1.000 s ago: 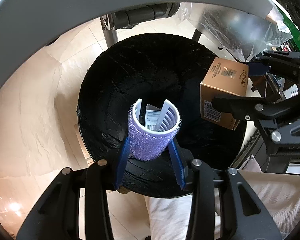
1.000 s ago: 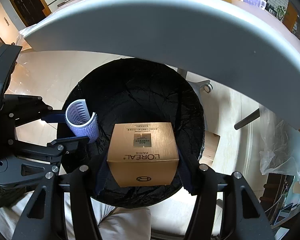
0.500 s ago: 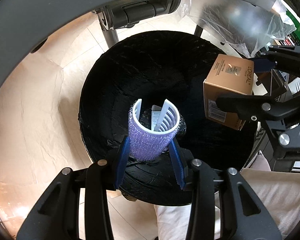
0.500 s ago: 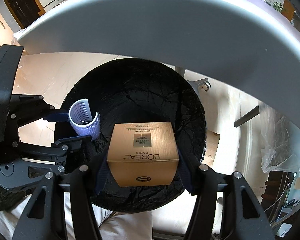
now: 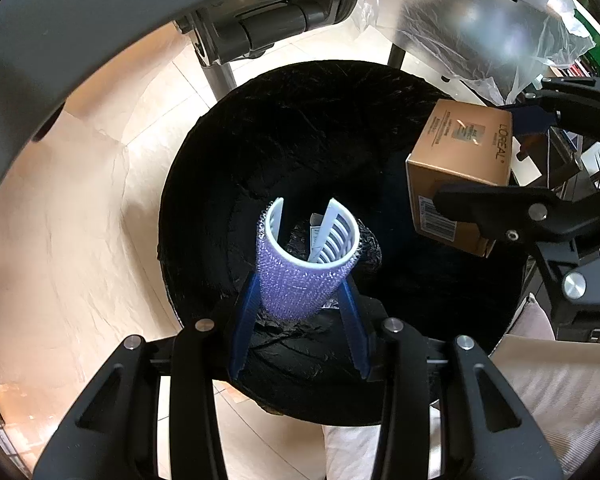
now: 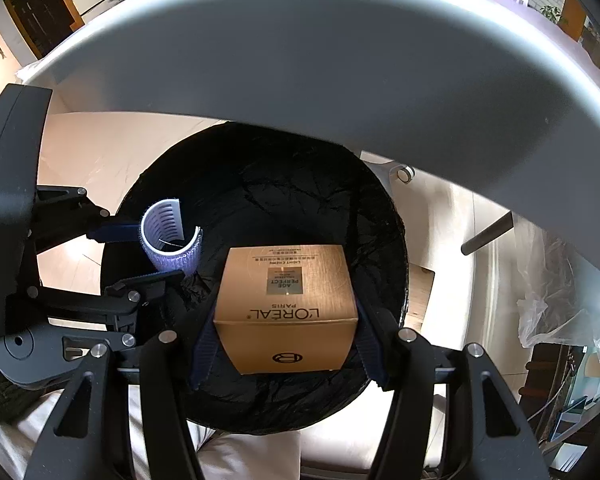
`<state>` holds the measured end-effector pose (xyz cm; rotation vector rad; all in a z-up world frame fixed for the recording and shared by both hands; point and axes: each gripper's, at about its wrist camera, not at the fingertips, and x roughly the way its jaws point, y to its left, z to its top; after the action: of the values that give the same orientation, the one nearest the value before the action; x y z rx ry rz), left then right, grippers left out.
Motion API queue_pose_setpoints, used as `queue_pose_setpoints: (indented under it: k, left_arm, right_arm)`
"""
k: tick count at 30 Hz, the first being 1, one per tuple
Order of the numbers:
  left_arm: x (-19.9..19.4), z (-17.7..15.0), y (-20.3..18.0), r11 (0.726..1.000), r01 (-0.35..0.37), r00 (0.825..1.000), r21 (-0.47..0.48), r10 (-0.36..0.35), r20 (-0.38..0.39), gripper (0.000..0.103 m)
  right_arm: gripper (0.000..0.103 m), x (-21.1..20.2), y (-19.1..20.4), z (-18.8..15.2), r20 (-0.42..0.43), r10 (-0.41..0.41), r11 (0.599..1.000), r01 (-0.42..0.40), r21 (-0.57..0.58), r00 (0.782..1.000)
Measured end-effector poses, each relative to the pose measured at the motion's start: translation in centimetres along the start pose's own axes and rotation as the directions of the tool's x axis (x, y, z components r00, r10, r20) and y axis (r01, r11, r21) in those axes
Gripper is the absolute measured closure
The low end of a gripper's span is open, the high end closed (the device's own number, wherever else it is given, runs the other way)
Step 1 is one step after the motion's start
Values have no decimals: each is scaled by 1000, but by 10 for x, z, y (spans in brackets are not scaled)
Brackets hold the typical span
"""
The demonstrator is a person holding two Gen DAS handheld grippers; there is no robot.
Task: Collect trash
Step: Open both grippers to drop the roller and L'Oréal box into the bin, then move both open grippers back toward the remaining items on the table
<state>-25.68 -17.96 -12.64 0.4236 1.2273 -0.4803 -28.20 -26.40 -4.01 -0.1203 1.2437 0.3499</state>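
- Over the mouth of the black-lined trash bin (image 5: 300,128), the left gripper (image 5: 300,292) has its blue fingers (image 5: 242,320) pinched on a purple hair roller (image 5: 300,276), one on each side of its fuzzy wall.
- Beside it, the right gripper (image 6: 286,332) has its fingers (image 6: 204,344) spread to the width of a tan carton (image 6: 286,300) and pressed flat against its two sides.
- The roller is a split tube with a white slotted inside and a bristly purple outside, open end pointing into the bin; something white lies below it in the bin.
- The carton is a squarish gold-brown box, hanging above the bin's near rim in the right wrist view.
- Its top reads "L'ORÉAL PARIS" and "AGE PERFECT"; a barcode (image 5: 436,224) shows on one side in the left wrist view.
- A grey bench edge (image 6: 300,80) arches above the bin.
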Motion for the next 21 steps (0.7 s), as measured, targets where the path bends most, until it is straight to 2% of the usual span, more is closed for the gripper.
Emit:
queue_pose_setpoints:
  k: [5,7,9,10,11,14,21]
  left_arm:
    - [0,-1,-1,1000,0,1000,12,0,-1,61]
    - [-4,-2,-3,999,30,999,20,-30,18,59]
    - [-7,-2,-4,1000,18,999,26,-19,37,44]
    - [-10,-2,-5,1000,18,998,25,-19,57,34]
    - [-12,-3,-4,999,29,997,19,-30,68,31]
    - [-16,-5,-1,999,43,996,-4,-42,74,23]
    - [-38,-23,6,998,52,995,-41,-49,92,22]
  right_arm:
    - [45,-1,2,2,-2,3,1000,-3,3,1000]
    - [44,-1,1,4,-2,27,1000,-27,9,1000]
    - [35,-3,0,4,-5,48,999,-48,21,999]
    - [25,-4,0,4,1,36,999,-36,24,999]
    - [22,-6,-1,4,9,34,999,-34,27,999]
    - [22,-10,-5,2,14,45,998,-45,46,999]
    - [22,-37,-28,-10,37,32,994,-36,104,999]
